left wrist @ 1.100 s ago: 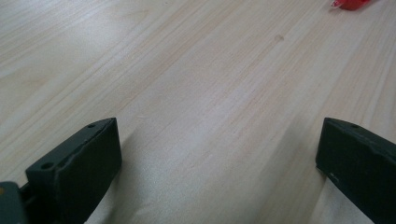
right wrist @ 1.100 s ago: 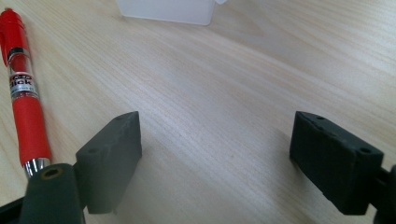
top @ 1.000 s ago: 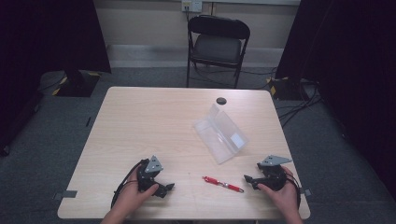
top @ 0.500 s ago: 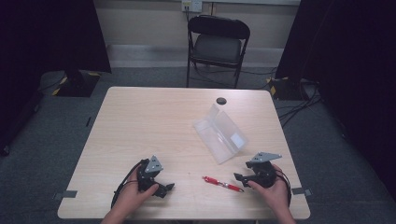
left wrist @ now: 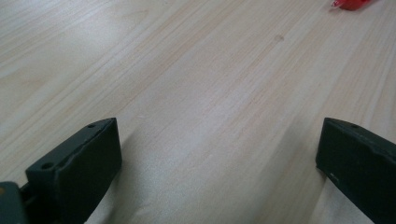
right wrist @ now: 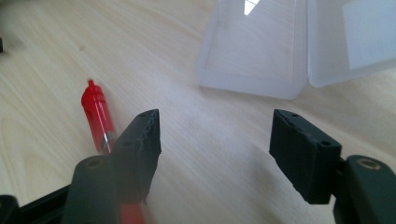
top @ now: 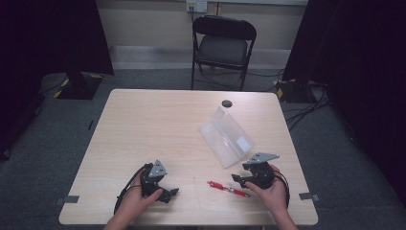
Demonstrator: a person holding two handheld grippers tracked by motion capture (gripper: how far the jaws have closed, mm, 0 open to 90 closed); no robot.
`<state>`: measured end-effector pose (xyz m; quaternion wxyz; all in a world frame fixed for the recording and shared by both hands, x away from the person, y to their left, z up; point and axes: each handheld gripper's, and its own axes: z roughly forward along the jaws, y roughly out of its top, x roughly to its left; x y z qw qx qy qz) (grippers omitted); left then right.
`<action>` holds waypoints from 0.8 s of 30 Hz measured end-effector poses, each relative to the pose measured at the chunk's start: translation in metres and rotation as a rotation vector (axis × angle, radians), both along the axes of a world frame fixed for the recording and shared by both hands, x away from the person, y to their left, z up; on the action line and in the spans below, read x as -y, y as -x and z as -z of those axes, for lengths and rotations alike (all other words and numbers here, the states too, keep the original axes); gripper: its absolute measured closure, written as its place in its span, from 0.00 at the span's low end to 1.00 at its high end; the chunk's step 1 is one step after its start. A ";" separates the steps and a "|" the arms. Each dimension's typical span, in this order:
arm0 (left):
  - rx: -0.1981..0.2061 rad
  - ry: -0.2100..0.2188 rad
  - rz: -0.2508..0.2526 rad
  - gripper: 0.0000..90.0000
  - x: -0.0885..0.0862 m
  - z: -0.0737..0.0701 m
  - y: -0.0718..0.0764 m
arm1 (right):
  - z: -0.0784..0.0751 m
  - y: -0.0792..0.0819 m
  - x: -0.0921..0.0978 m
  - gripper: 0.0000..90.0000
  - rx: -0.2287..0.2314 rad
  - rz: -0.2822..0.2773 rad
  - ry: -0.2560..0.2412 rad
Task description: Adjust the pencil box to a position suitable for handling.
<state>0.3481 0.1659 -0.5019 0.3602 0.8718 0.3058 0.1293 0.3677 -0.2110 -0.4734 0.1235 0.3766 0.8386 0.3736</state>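
Observation:
A red pen [top: 229, 188] lies near the table's front edge, between the two grippers. In the right gripper view the pen [right wrist: 97, 115] sits just outside the left jaw and runs back under it. My right gripper [top: 238, 179] is open, its tips close to the pen's right end; its jaws [right wrist: 215, 128] hold nothing. An open clear plastic case [top: 225, 139] lies behind it, its tray [right wrist: 252, 51] straight ahead of the jaws. My left gripper [top: 172, 192] rests on the table at the front left, open and empty [left wrist: 219, 140], with the pen's tip [left wrist: 350, 3] far ahead.
A small black round object [top: 227, 103] sits near the far edge of the wooden table [top: 143, 124]. A black folding chair [top: 223, 45] stands behind the table. Cables run over the floor at the right.
My right gripper has moved left from the front right corner to the pen's right end. The left gripper, pen and case have not moved.

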 end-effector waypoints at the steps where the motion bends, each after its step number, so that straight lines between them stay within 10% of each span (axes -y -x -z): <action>1: 0.000 -0.001 0.001 0.00 0.000 0.000 0.000 | -0.001 -0.001 -0.002 0.39 0.009 0.000 -0.004; 24: 0.000 -0.001 0.000 0.00 0.000 0.000 0.000 | -0.004 -0.023 -0.044 0.52 0.000 -0.049 0.001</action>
